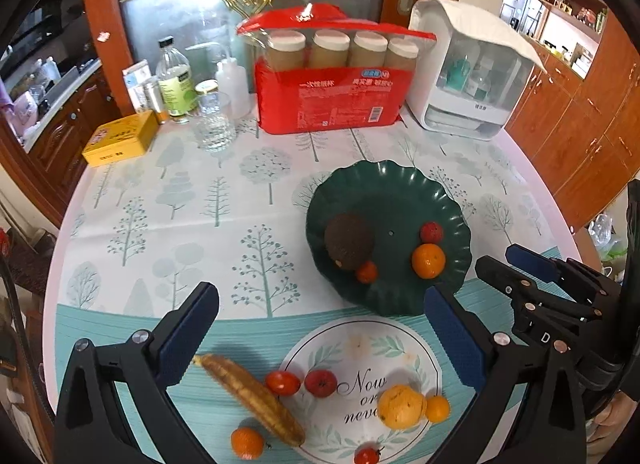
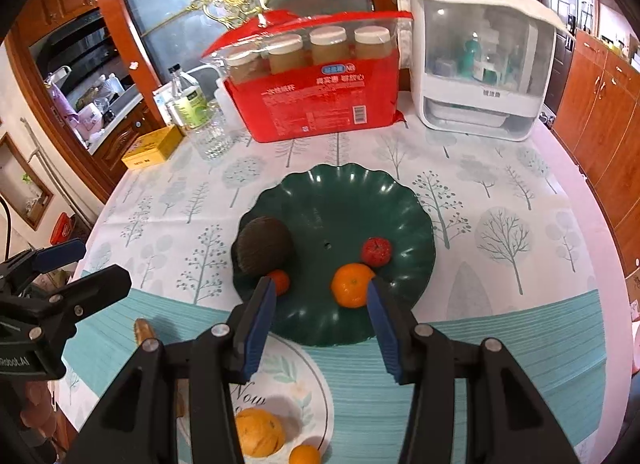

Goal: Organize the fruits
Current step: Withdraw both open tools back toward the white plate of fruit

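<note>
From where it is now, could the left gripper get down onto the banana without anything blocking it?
Probably yes. The left gripper is open and empty, and the banana lies on the tablecloth just below its left finger. Only a small tomato touches the banana's side; nothing lies on top.

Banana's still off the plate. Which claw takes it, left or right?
Left, probably. The left claw is open and empty, with the banana right below it, near its left finger. The right claw, also empty, faces the green plate; only the banana's tip shows at its left.
</note>
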